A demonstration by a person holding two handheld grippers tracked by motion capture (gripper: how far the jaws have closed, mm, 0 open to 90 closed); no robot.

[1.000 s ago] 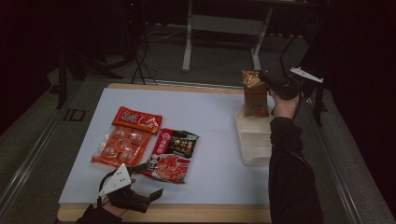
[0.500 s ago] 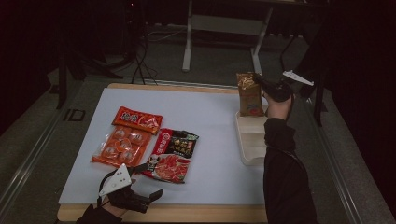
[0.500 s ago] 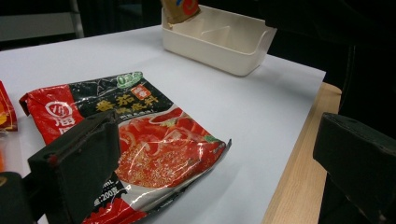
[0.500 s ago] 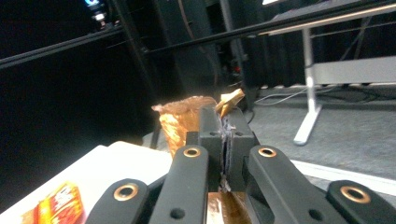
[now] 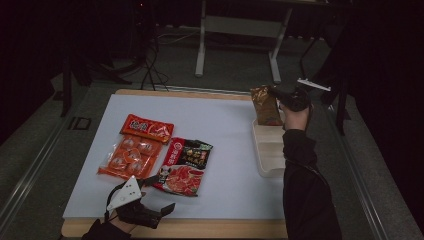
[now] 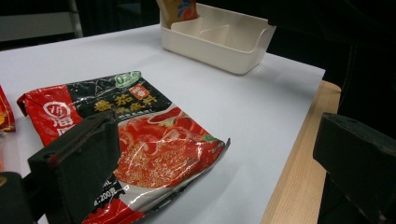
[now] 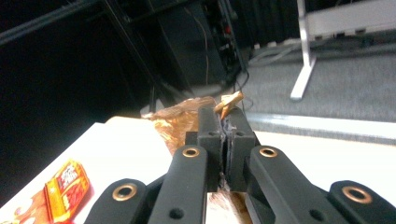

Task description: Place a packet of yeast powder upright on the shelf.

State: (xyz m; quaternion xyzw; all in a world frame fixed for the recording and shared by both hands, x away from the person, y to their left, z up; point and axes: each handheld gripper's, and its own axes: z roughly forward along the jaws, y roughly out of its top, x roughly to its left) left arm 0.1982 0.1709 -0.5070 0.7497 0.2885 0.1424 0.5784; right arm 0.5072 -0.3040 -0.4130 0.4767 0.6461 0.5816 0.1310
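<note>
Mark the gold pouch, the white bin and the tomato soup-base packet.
gold pouch [image 5: 265, 105], high view, front face.
white bin [image 6: 219, 58], left gripper view, near wall.
tomato soup-base packet [image 6: 159, 144], left gripper view, red middle.

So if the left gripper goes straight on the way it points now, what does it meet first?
Probably the red and black packet: in the left gripper view it lies just ahead of the open left gripper, partly between the jaws. The cream tray stands farther along that line. Depth is hard to judge.

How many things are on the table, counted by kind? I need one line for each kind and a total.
Food packets: 3 (orange packet, red-and-black packet, golden-brown packet in the right gripper)
White trays: 1
Total: 4
</note>
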